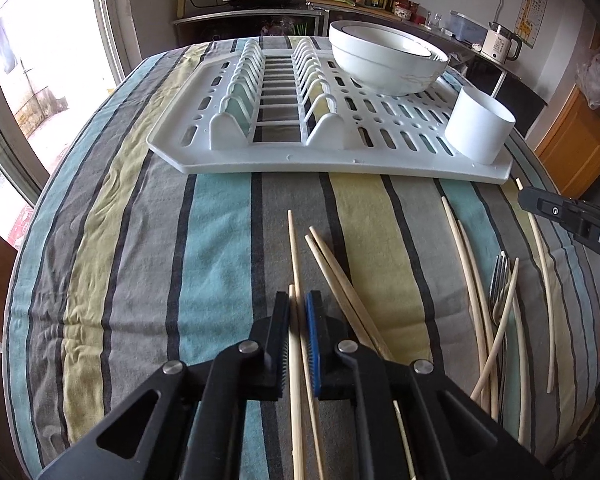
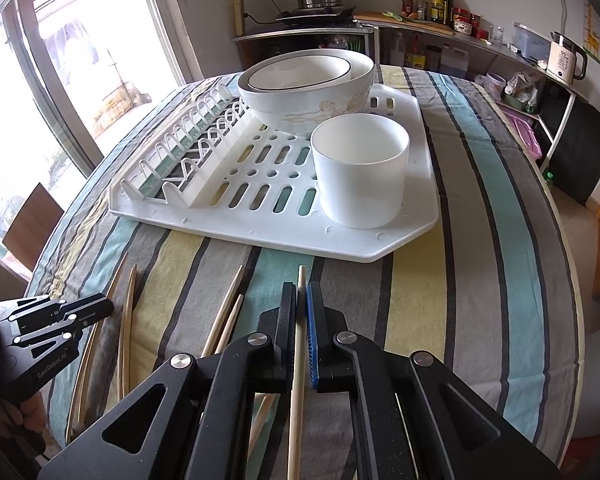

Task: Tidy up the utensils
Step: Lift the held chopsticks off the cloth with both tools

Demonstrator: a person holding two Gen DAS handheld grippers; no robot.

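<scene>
My left gripper [image 1: 299, 300] is shut on a wooden chopstick [image 1: 293, 344], low over the striped cloth; a second chopstick [image 1: 296, 256] lies between its jaws too. My right gripper [image 2: 301, 292] is shut on another chopstick [image 2: 299, 360] and also shows at the right edge of the left wrist view [image 1: 572, 216]. Several loose chopsticks [image 1: 340, 280] and a fork [image 1: 499, 284] lie on the cloth. A white cup [image 2: 358, 168] stands on the near right corner of the white dish rack [image 2: 268, 224], ahead of both grippers.
Stacked white bowls [image 2: 308, 92] sit on the rack's far side. The rack's plate slots [image 1: 276, 88] stand on its left. The round table [image 2: 500, 280] drops off at right. Windows are at left, kitchen counters [image 2: 440, 28] behind.
</scene>
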